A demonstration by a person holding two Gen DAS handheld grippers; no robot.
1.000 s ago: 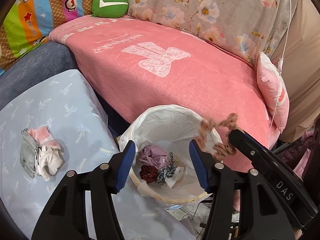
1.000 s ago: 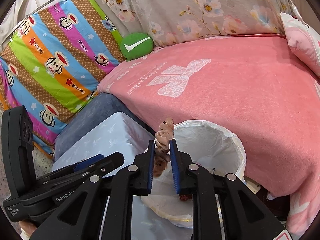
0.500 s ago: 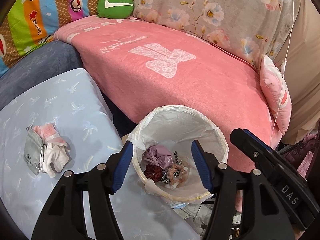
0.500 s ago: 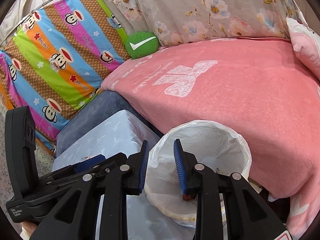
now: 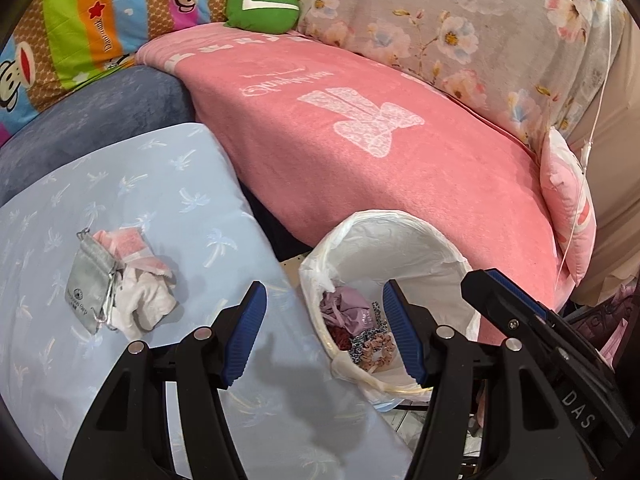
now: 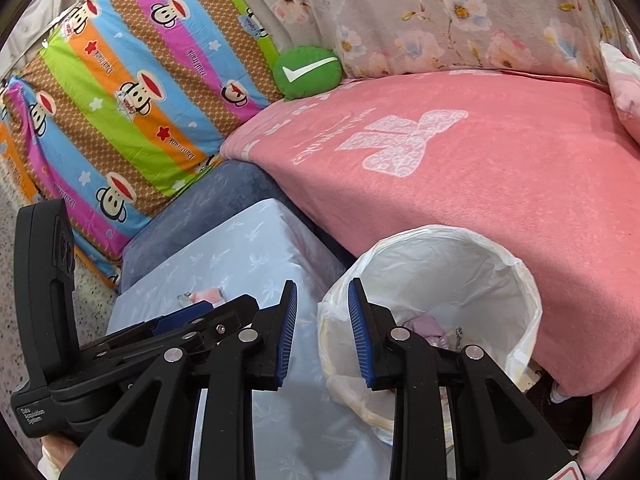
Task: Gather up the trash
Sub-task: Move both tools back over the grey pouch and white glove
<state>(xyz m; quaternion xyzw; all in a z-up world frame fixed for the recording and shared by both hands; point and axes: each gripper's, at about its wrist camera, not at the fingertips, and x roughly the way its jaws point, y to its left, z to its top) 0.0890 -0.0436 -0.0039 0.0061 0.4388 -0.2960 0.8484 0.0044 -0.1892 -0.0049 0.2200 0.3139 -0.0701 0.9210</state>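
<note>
Your left gripper (image 5: pixel 324 334) stands wide open with nothing between its two blue pads (image 5: pixel 245 334), one over the light blue cloth (image 5: pixel 168 200) and the other over the bin's mouth. Your right gripper (image 6: pixel 322 332) is parted more narrowly, also empty, its two pads (image 6: pixel 287 332) straddling the near rim of the bin (image 6: pixel 516 280); in the left view its black body (image 5: pixel 532 332) pokes in from the right. There is one bin (image 5: pixel 400 232), lined with a white bag, standing between the blue cloth and the pink blanket (image 5: pixel 360 152). In it you have four soft pieces: a lilac wad (image 5: pixel 346 304), a dark red scrunchie (image 5: pixel 340 335), a black-and-white patterned one (image 5: pixel 366 340) and a tan scrunchie (image 5: pixel 378 350) lying on top at the near side. Still out on the blue cloth, well left of your left gripper, sits one small heap: a grey pouch (image 5: pixel 86 286), a pink-and-white piece (image 5: pixel 128 246) and a white crumpled piece (image 5: pixel 146 304), all touching each other. Farther off, one green cushion with a white tick (image 5: pixel 262 6) rests at the back of the blanket, one striped monkey-print sheet (image 6: pixel 128 92) hangs to its left, one floral cloth (image 5: pixel 460 32) covers the back, and one pink pillow (image 5: pixel 570 208) leans at the blanket's right end.
</note>
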